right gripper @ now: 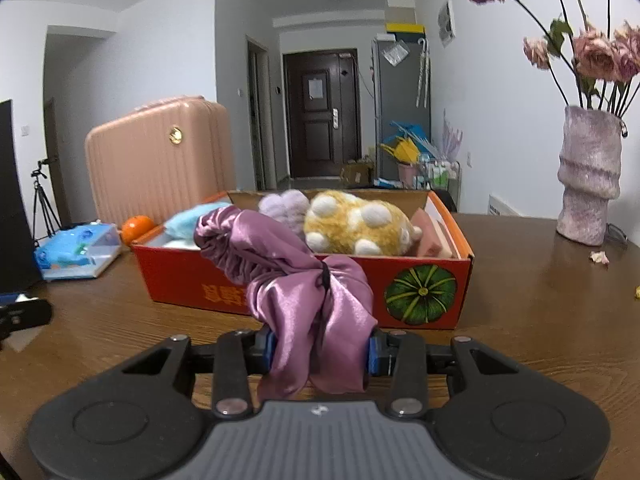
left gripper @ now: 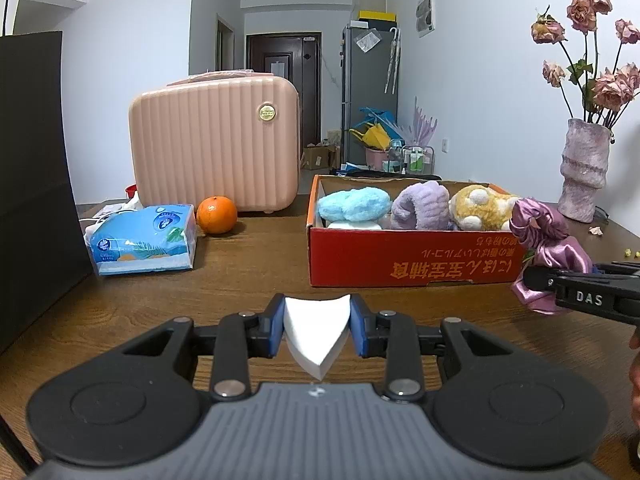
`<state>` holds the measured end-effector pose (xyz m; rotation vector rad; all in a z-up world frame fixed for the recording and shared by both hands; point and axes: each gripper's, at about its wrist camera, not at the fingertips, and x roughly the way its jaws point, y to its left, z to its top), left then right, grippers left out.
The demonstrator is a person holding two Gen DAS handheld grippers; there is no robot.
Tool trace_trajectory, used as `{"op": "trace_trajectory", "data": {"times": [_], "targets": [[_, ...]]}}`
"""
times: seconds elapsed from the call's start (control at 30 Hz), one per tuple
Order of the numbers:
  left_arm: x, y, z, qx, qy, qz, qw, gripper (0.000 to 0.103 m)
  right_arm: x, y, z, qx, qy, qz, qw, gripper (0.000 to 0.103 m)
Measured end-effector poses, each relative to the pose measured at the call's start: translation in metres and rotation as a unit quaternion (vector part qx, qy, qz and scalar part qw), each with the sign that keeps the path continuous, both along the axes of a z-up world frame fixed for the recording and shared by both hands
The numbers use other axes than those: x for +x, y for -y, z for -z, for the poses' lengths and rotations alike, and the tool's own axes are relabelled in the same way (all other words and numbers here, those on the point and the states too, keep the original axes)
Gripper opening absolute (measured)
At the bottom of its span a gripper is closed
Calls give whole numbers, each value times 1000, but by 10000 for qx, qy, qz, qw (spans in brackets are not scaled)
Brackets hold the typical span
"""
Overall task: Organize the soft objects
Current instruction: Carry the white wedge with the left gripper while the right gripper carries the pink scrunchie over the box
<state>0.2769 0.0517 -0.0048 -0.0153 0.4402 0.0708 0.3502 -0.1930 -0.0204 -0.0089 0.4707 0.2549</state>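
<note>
My left gripper (left gripper: 317,322) is shut on a white sponge (left gripper: 316,330), squeezed between its blue pads above the wooden table. My right gripper (right gripper: 320,350) is shut on a purple satin scrunchie (right gripper: 296,284), which bunches up above the pads; the same scrunchie (left gripper: 548,240) shows at the right edge of the left wrist view, just in front of the box's right corner. The red cardboard box (left gripper: 408,256) holds a blue fluffy item (left gripper: 354,202), a lilac fluffy item (left gripper: 420,204) and a yellow plush toy (left gripper: 480,206). From the right wrist, the box (right gripper: 424,292) lies straight ahead.
A pink suitcase (left gripper: 216,152) stands behind an orange (left gripper: 216,214) and a tissue pack (left gripper: 144,240) at the left. A vase of dried roses (left gripper: 584,168) stands at the back right. A dark panel (left gripper: 32,184) borders the table's left side. A tripod (right gripper: 42,204) stands beyond.
</note>
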Motion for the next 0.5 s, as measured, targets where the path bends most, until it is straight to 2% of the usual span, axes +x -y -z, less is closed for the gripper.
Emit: {"op": "trace_trajectory", "data": {"times": [0.5], "targets": [[-4,13,-11,-37,219,89,9997,33,-34,-11,-15,143,464,-283,9984,39]]}}
